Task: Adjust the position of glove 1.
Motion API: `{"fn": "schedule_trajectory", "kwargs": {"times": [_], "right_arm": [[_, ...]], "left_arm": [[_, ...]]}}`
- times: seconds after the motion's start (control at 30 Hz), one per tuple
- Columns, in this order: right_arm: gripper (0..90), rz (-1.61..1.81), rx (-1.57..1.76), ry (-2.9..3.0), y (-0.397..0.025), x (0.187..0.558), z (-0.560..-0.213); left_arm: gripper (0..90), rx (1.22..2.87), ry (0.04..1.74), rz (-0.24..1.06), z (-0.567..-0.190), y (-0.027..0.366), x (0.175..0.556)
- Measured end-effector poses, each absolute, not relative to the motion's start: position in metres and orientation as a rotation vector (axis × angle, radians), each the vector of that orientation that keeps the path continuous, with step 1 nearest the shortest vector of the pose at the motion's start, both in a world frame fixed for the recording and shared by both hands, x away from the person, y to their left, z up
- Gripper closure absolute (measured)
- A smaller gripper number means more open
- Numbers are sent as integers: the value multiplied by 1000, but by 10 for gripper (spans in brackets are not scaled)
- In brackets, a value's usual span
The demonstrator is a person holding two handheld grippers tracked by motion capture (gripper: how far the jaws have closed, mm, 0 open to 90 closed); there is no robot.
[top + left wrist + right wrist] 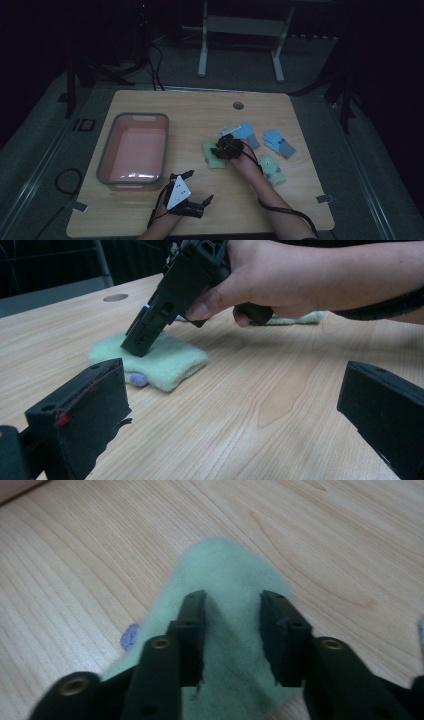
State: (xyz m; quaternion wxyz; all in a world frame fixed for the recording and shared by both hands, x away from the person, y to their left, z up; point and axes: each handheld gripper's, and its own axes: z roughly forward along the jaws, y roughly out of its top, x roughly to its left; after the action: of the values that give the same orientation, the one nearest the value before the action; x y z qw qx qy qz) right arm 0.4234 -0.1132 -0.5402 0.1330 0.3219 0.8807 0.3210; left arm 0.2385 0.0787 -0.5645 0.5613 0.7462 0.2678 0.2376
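The green glove (227, 630) is soft, fuzzy cloth, matt and napped. The worktop (280, 405) is pale wood-grain, smooth with a faint sheen. The right claw (232, 630) looks like matt black plastic.

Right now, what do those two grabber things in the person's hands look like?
Both are black, blocky tools with two flat jaws. The left gripper carries a grey three-cornered plate on top. A black cable trails from the right gripper along the forearm. No sleeves show.

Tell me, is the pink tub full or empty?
Empty. In the high view the pink tub shows only its bare pink floor; the green glove under the right gripper lies outside it on the table.
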Motion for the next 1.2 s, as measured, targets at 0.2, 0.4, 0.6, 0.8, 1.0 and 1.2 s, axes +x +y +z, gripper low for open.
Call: {"fn": "schedule_trajectory", "kwargs": {"times": [0.2,0.4,0.6,0.8,1.0,1.2], "right_arm": [[830,925,910,2517,-106,416,-545],[868,968,1001,2500,-102,413,-539],[871,981,1006,2475,-110,400,-514],[871,1042,1036,2446,-131,383,-489],[870,1075,1070,2415,-153,359,-475],[871,1046,1093,2374,-165,333,-477]], "left_arm": [[2,1758,634,558,-564,79,239],[3,1757,635,559,-564,79,239],[3,1757,636,558,-564,79,239],[2,1757,638,558,-564,79,239],[2,1759,640,561,-564,78,239],[2,1759,639,562,-564,78,239]]}}
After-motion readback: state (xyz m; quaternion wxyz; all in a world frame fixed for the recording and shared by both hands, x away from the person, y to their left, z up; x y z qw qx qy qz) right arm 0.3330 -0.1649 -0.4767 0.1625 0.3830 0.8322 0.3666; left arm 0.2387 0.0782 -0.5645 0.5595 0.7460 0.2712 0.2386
